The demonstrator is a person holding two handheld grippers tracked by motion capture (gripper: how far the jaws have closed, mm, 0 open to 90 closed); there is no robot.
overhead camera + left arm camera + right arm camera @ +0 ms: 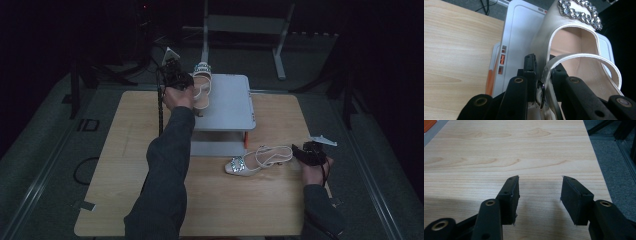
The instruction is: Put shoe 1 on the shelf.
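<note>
The left gripper point(541, 75) pinches the heel strap of a sandal point(574, 60) on the grey stand point(227, 102), upper middle of the high view. The right gripper point(539, 192) is spread, empty. The sandal looks light and stiff-soled; its strap is soft, so it may swing.

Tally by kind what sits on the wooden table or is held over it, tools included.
Sandals: 2, one on the rack, one on the table
Grey rack: 1
Tools: 2, left tool, right tool
Total: 5
</note>
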